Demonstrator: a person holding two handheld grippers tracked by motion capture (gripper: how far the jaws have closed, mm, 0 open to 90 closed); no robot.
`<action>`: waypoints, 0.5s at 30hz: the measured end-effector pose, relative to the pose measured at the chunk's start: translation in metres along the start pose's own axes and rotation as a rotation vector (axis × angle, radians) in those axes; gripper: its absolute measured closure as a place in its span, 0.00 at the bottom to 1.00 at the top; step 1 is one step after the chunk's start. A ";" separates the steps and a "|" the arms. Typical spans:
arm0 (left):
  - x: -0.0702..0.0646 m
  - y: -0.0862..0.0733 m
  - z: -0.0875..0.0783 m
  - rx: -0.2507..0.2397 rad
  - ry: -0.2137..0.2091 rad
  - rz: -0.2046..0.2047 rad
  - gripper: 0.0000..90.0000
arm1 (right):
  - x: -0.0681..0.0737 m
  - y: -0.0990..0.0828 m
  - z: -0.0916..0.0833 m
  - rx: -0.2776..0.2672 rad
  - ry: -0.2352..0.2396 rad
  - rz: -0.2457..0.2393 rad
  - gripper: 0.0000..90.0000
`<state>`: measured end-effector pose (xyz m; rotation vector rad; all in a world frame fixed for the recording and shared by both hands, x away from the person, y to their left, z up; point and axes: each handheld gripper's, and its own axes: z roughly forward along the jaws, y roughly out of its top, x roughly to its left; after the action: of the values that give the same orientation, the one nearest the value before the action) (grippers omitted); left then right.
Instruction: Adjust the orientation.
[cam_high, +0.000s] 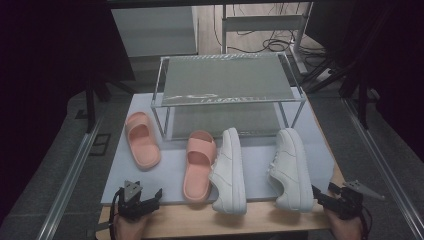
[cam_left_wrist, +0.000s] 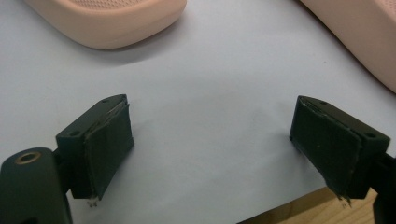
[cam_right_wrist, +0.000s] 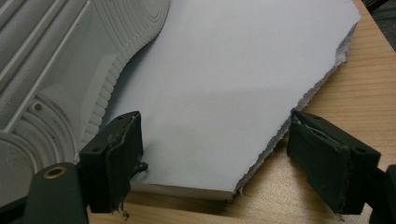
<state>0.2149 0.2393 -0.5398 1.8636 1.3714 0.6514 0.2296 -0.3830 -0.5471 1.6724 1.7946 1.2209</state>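
Two pink slides (cam_high: 142, 139) (cam_high: 200, 164) and two white sneakers (cam_high: 230, 171) (cam_high: 291, 169) lie on a pale sheet (cam_high: 172, 172) in front of a two-tier rack (cam_high: 227, 92). My left gripper (cam_high: 142, 195) rests at the sheet's near left edge. It is open with nothing between its jaws, and the left gripper view (cam_left_wrist: 210, 140) has the slides (cam_left_wrist: 107, 23) (cam_left_wrist: 359, 42) just beyond it. My right gripper (cam_high: 324, 192) is open at the near right corner. In the right gripper view (cam_right_wrist: 215, 149) the sneaker's ribbed sole (cam_right_wrist: 60, 65) faces it at the left.
The sheet's torn edge (cam_right_wrist: 303, 102) ends over the wooden table (cam_right_wrist: 369, 93) on the right. Metal rails (cam_high: 70, 175) (cam_high: 382, 160) run along both sides of the table. Cables and stands (cam_high: 280, 42) sit behind the rack.
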 end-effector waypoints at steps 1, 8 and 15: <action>0.000 0.000 0.000 0.000 0.000 0.000 0.14 | 0.000 0.000 0.000 0.000 0.000 0.000 0.20; 0.000 0.000 0.000 0.001 0.003 0.002 0.14 | 0.000 0.000 0.000 -0.002 0.000 0.004 0.21; 0.000 0.000 0.000 -0.001 0.001 0.000 0.14 | 0.000 0.000 0.000 -0.002 0.000 0.007 0.21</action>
<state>0.2148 0.2393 -0.5398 1.8625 1.3713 0.6532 0.2292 -0.3826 -0.5473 1.6793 1.7879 1.2250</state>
